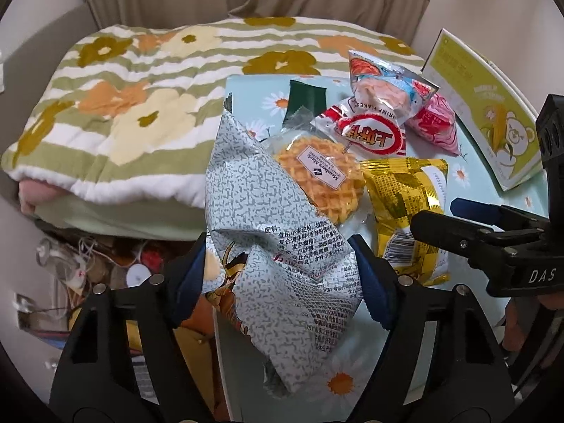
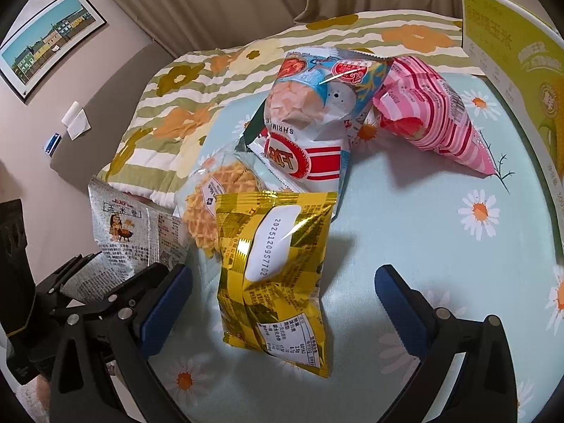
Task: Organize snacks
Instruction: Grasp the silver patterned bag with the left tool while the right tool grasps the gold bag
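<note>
Left gripper (image 1: 282,275) pinching grey bag (image 1: 282,246), lifted clear of pile; right gripper (image 2: 283,292) spread, straddling gold bag (image 2: 275,268) for pickup

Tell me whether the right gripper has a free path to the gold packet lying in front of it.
Probably yes. The right gripper is open, and the gold packet lies flat on the daisy cloth between its fingers, nothing on top. The waffle pack touches only its far corner, and the left gripper is shut on the grey bag alongside.
</note>
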The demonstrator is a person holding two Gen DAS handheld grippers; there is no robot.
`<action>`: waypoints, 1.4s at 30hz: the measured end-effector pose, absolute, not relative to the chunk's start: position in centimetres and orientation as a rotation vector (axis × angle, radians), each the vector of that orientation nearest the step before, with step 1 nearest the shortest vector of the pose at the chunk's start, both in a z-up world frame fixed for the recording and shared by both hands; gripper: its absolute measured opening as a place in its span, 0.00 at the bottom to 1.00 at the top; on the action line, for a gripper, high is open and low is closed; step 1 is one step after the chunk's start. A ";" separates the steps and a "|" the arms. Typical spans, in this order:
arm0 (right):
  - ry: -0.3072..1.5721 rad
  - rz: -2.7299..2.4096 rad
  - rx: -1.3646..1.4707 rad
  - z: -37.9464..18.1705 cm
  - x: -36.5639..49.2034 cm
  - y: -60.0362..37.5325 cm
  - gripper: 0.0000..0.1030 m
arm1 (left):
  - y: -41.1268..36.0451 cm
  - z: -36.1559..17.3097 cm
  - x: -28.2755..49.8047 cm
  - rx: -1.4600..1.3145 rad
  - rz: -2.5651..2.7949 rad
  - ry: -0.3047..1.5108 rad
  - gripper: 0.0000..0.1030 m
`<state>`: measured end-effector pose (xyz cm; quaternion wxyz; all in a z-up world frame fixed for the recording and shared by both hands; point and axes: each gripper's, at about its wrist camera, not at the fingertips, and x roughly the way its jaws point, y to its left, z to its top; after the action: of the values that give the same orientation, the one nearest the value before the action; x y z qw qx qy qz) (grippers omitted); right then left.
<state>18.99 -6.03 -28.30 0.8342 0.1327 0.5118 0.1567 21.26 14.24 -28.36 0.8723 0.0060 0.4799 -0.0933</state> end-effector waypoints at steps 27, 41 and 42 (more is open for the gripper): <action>1.137 0.379 0.165 -29.6 19.2 -4.3 0.56 | 14.5 -25.9 18.0 -0.032 -0.198 0.972 0.70; 0.975 0.344 0.175 -19.2 16.9 -9.8 0.56 | 10.8 -17.9 18.3 -0.023 -0.282 0.861 0.70; 0.959 0.338 0.181 -18.4 16.8 -10.6 0.56 | 10.1 -17.0 18.6 -0.023 -0.301 0.847 0.70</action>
<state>16.75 -10.64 -18.40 0.8696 0.0864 0.4586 0.1614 18.58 10.12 -16.99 0.9006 -0.0109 0.4095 -0.1456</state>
